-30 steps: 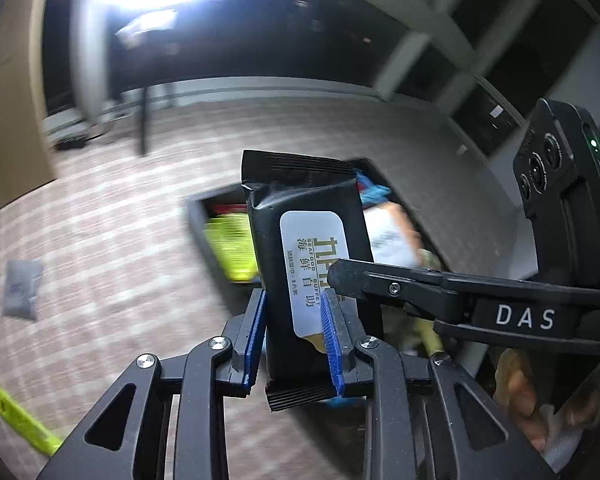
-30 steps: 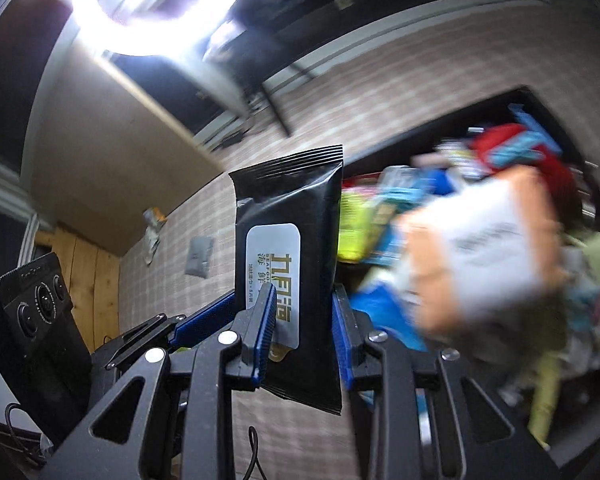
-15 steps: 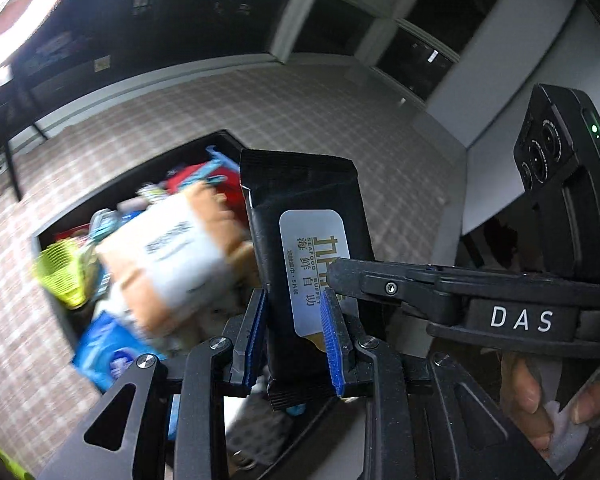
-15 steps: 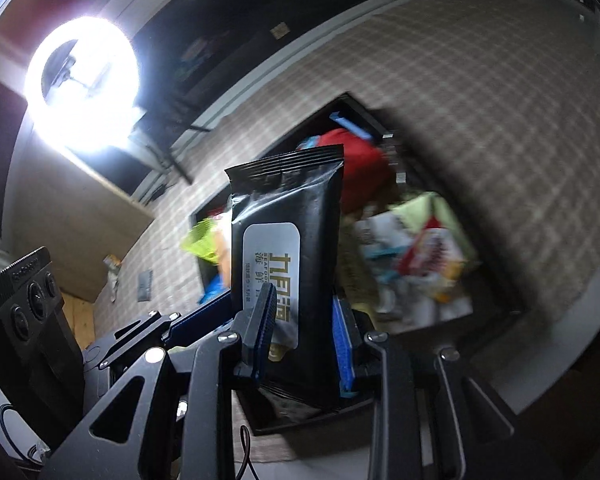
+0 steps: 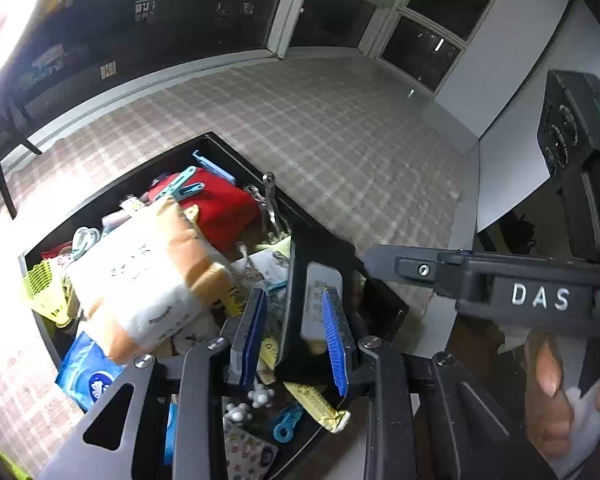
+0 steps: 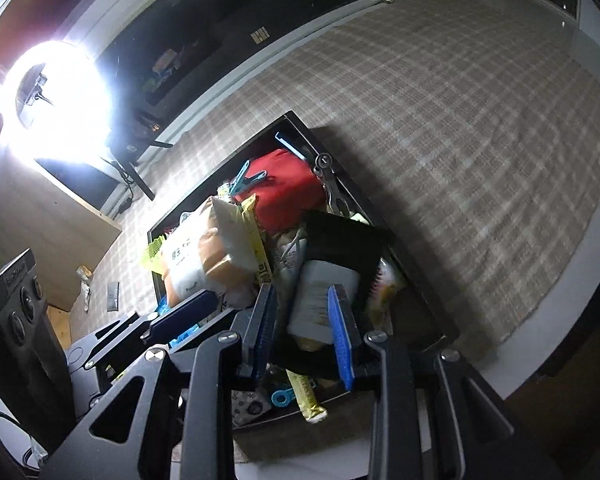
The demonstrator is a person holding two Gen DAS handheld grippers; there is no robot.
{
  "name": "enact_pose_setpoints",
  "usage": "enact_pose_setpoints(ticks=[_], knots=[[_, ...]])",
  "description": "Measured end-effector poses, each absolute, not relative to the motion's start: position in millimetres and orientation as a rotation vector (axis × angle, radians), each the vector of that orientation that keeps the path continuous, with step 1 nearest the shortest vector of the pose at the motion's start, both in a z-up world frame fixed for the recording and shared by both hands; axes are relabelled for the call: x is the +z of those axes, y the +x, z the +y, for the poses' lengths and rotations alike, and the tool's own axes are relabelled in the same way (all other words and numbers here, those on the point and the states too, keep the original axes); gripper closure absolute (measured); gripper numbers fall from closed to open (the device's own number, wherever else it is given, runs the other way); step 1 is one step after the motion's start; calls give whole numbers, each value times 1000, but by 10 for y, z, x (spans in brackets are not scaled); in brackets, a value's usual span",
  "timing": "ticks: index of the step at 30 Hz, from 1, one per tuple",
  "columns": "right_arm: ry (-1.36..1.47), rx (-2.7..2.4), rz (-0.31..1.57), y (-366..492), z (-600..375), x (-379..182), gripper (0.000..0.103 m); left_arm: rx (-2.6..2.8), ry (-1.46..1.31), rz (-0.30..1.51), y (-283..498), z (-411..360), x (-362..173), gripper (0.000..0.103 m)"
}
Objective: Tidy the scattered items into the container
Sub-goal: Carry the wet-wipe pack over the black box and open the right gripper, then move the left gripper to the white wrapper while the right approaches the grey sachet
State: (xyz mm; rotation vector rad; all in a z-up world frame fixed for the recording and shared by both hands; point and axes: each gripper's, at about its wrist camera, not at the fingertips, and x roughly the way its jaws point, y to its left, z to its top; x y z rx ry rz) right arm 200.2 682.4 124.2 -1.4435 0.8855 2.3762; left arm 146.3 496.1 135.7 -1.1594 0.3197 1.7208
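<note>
A black packet with a white label leans forward over the full black box. It stands between the blue pads of my left gripper, whose jaws are opening. A gap shows beside the left pad and the packet rests only against the right one. In the right wrist view the same packet tips toward the box, its lower end still pinched in my right gripper. The right gripper's finger reaches in from the right.
The box is heaped with an orange-and-white pack, a red pouch, a blue wipes pack and several small items. It stands on a checked cloth. A grey sachet lies on the cloth. A ring light glares.
Both grippers carried the packet across the cloth to above the box. It stood upright in both grips before; now it tips forward and the left pad has come off it.
</note>
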Motion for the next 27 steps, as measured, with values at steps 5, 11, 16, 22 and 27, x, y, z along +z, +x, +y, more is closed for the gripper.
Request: enact_pose_setpoints(ticks=[5, 11, 16, 22, 27], knots=[[-1449, 2384, 898, 1972, 6782, 1216, 75, 1753, -1183, 304, 1320, 4796, 1333, 77], [-1466, 2402, 903, 1858, 6613, 1202, 75, 1793, -1231, 277, 1109, 4515, 1247, 77], [-1510, 2458, 851, 1627, 6287, 1232, 75, 1857, -1260, 253, 906, 4129, 1230, 77], [-1580, 2560, 762, 1198, 5730, 1267, 75, 1993, -1292, 211, 527, 3454, 1233, 77], [-1659, 2639, 666, 810, 5169, 1259, 75, 2099, -1336, 158, 208, 2802, 1208, 77]])
